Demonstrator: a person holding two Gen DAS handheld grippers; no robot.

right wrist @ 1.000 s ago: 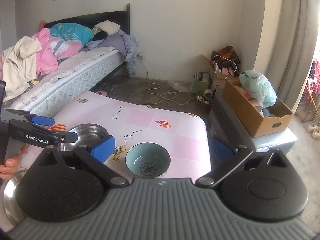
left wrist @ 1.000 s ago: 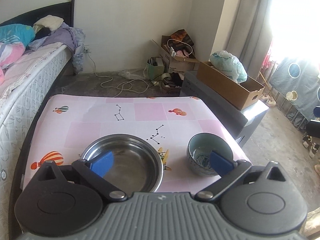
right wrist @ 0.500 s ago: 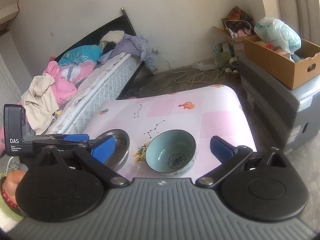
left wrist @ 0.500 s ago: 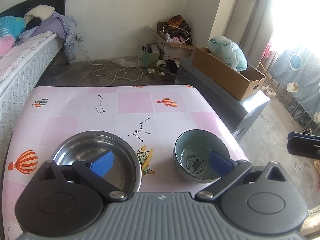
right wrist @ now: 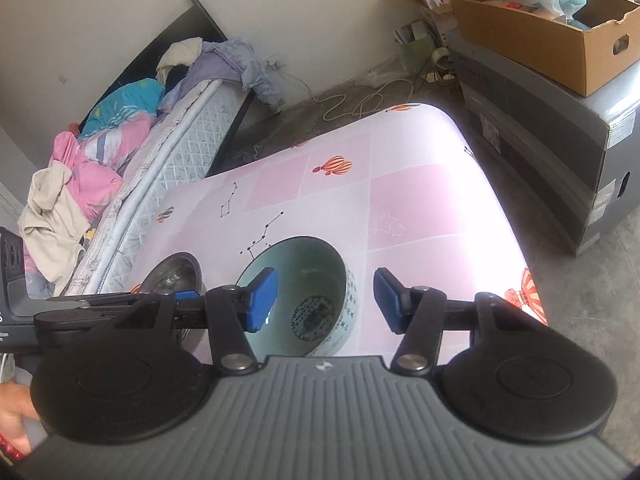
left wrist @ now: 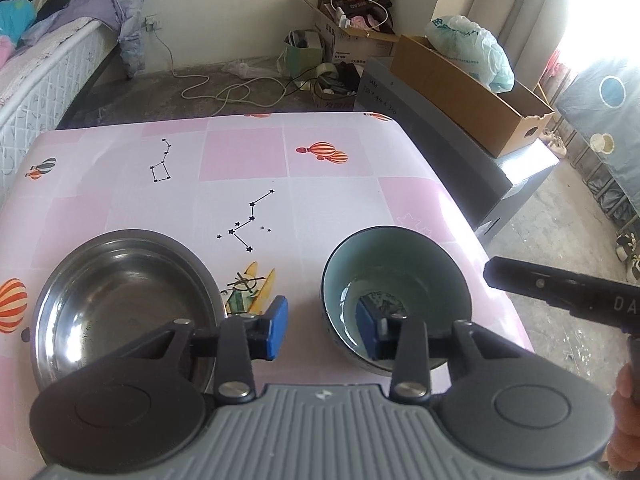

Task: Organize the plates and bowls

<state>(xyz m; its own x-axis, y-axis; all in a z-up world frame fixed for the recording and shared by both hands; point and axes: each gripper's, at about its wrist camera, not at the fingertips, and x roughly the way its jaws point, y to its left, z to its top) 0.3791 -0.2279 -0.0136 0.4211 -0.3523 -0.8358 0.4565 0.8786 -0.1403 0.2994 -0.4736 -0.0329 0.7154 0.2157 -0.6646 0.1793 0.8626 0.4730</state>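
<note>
Both wrist views look steeply down, close over the table (left wrist: 328, 152), sharing the ceramic bowl (left wrist: 394, 276).

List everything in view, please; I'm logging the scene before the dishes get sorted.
steel bowl: 1, silver, near left part of the table
ceramic bowl: 1, teal inside, near right part of the table
table: 1, pink and white balloon-print cover
bed: 1, piled with clothes, left of the table
cardboard box: 1, brown, holds a plastic bag, on a grey case right of the table
cable: 1, white, on the floor
left gripper: blue pads, jaws just closing, one pad over the ceramic bowl's inside, gripping nothing
right gripper: blue pads, jaws just closing, straddling the ceramic bowl's right wall, not pressing
</note>
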